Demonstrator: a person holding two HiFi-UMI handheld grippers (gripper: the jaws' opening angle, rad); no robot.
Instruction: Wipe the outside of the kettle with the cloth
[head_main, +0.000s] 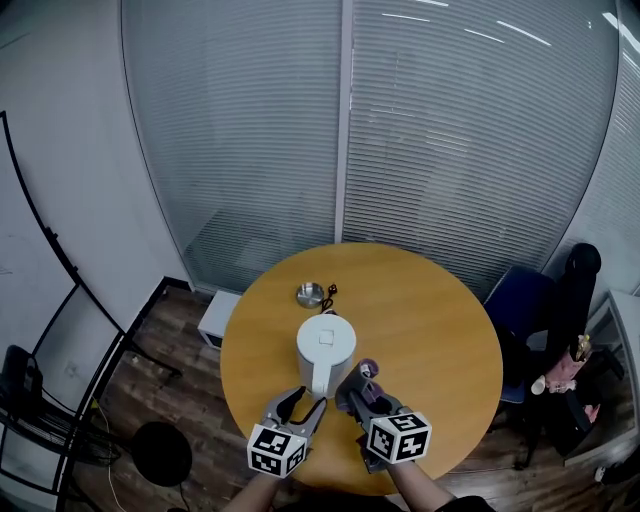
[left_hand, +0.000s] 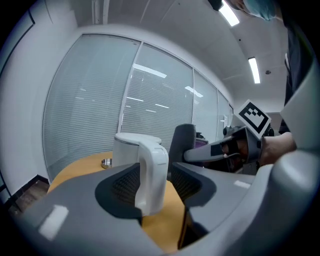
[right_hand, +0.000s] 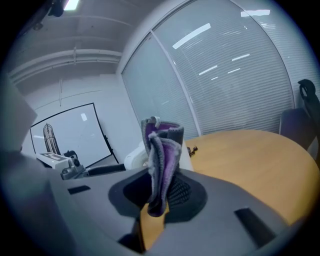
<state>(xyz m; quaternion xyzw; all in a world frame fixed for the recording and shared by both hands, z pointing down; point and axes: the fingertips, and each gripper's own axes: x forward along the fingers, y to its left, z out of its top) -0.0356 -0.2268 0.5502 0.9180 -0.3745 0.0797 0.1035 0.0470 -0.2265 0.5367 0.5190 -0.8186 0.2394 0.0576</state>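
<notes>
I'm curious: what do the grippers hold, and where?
Right gripper: purple-grey cloth, by its lower end. Left gripper: nothing; white kettle's handle sits between open jaws.

Premises: office meeting room. Evidence: glazed partition walls with closed blinds (head_main: 440, 130), round wooden table (head_main: 440, 350), blue office chair (head_main: 515, 297), whiteboard on stand (right_hand: 70, 131), ceiling strip lights (left_hand: 254, 70)

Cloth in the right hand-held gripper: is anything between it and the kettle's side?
Nothing visible stands between them. The cloth is close beside the white kettle. The left hand-held gripper straddles the kettle's handle on the near side, and the small metal dish sits behind the kettle, out of the way.
</notes>
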